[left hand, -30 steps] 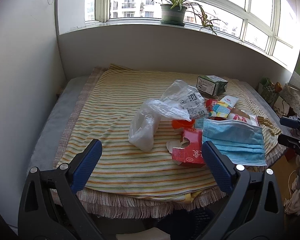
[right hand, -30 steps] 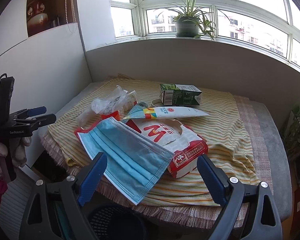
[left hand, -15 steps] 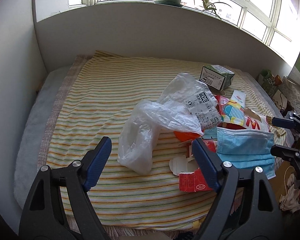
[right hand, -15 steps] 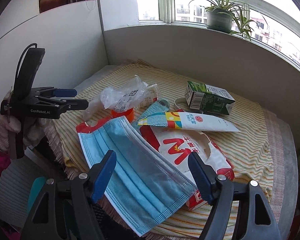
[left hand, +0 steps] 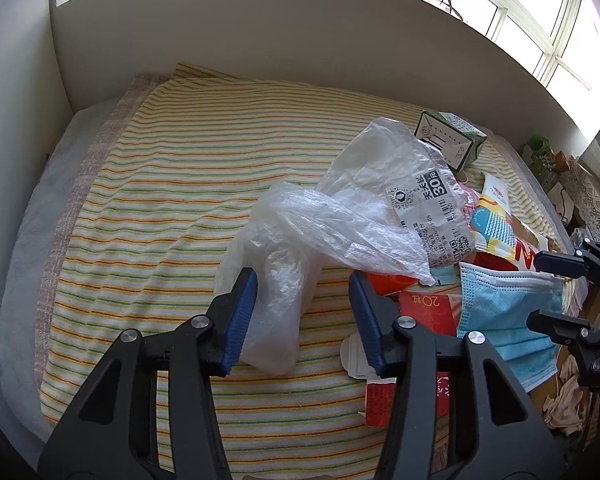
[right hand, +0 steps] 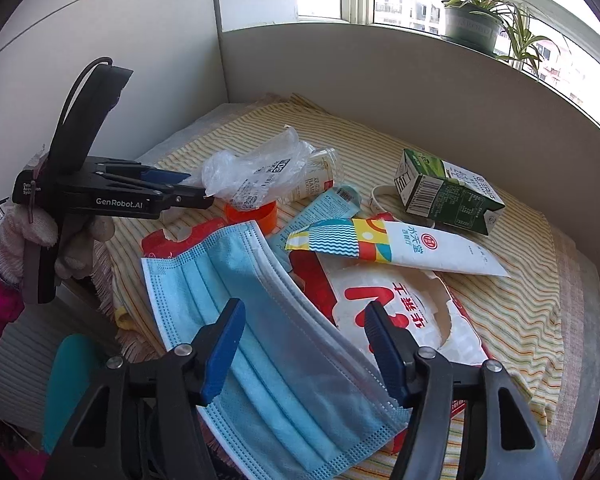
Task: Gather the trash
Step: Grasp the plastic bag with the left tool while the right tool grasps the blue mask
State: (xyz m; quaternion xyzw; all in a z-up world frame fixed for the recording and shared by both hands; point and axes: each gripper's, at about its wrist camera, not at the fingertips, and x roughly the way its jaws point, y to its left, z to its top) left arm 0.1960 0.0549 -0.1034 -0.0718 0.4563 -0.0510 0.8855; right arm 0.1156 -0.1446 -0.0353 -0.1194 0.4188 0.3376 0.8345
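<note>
A heap of trash lies on a striped cloth [left hand: 160,184]. A crumpled clear plastic bag [left hand: 300,240] lies between the open fingers of my left gripper [left hand: 303,300], which straddles its near end. A blue face mask [right hand: 260,320] lies at the cloth's near edge; my right gripper [right hand: 304,332] is open, its fingers straddling the mask just above it. Under the mask is a red and white wrapper [right hand: 400,312]. Beyond lie a white tube [right hand: 400,248], a green carton [right hand: 444,196] and an orange cap [right hand: 252,214]. The left gripper also shows in the right wrist view [right hand: 196,192].
A low grey wall [left hand: 300,52] rings the cloth's far side, with a potted plant [right hand: 472,24] on the sill above. A white panel [left hand: 12,120] stands at the left. A red flat carton [left hand: 424,312] lies beside the bag. A teal object [right hand: 72,380] sits below the table edge.
Both grippers have moved forward and down toward the trash. The left one has closed in around the plastic bag, the right one over the mask, and both jaw gaps have narrowed.
</note>
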